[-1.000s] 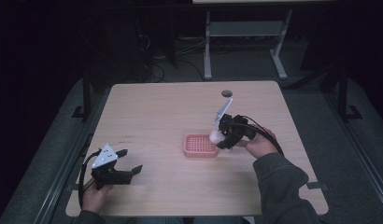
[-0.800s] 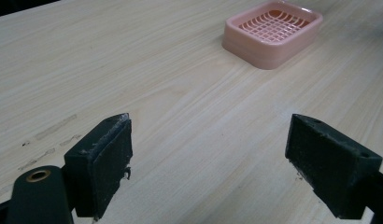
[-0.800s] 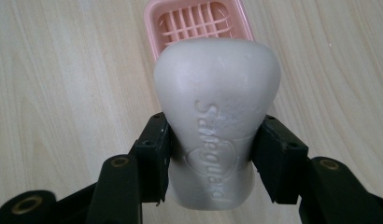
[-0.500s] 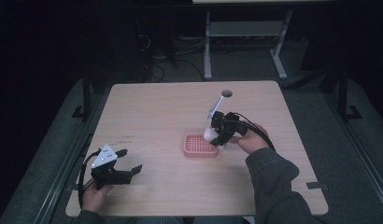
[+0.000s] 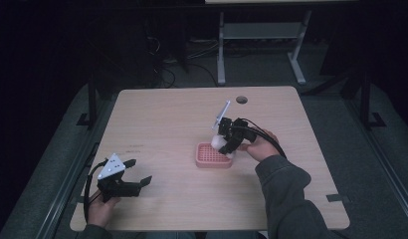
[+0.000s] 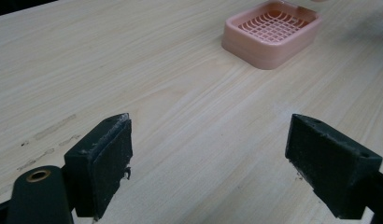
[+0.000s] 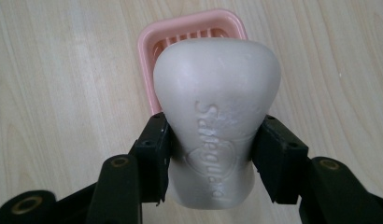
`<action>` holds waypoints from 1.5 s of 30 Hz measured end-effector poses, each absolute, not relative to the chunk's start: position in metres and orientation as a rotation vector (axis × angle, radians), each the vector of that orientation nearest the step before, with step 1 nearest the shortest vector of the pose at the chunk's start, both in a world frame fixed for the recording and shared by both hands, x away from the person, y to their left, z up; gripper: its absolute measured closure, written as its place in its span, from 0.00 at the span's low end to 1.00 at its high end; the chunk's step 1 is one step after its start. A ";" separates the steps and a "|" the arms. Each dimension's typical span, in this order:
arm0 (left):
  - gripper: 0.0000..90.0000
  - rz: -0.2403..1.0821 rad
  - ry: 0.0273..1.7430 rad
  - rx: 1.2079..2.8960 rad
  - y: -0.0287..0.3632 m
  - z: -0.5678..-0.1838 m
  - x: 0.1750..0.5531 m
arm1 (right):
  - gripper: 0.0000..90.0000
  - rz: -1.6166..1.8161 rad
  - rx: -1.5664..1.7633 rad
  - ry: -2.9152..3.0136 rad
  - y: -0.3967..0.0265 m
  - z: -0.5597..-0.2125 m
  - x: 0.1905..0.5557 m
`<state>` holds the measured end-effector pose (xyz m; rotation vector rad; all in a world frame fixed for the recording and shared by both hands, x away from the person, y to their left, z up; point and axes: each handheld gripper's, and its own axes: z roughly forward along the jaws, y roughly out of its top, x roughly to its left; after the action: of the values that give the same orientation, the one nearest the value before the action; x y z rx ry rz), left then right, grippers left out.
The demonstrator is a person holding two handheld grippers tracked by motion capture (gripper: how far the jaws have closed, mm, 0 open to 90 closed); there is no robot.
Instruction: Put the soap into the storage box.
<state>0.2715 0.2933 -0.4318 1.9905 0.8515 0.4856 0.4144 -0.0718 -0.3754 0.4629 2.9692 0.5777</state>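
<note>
Over the desk (image 5: 157, 119), your right gripper (image 7: 213, 140) is pinching the soap (image 7: 216, 116) off-centre above the pink dish (image 7: 147, 42), risking a rim landing, while your left gripper (image 6: 217, 158) is idling spread.

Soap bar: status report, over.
Right gripper shut on soap bar, above pink soap dish. Left gripper open, idle. Nothing in the way.

Soap dish (image 5: 212, 156) sits on the tabletop (image 5: 167, 114), right of centre. Bar of soap (image 5: 220, 143) hangs over the dish's right end, clamped in the right hand-held gripper (image 5: 225, 144). Left hand-held gripper (image 5: 136, 175) is at the near-left corner, well apart from the dish. Round hole (image 5: 242, 99) near the far edge, behind the dish.
</note>
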 end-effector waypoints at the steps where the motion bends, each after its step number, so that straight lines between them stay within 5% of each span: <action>1: 0.16 0.485 0.851 1.994 0.293 -0.432 0.272 | 0.54 0.575 0.462 2.969 -0.071 -0.376 0.415; 45: 0.16 0.481 0.857 1.990 0.294 -0.431 0.272 | 0.54 0.499 0.429 3.036 -0.037 -0.405 0.432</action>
<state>0.2720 0.2938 -0.4315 1.9904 0.8571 0.4806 0.4323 -0.0367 -0.4053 0.4288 3.0364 0.4992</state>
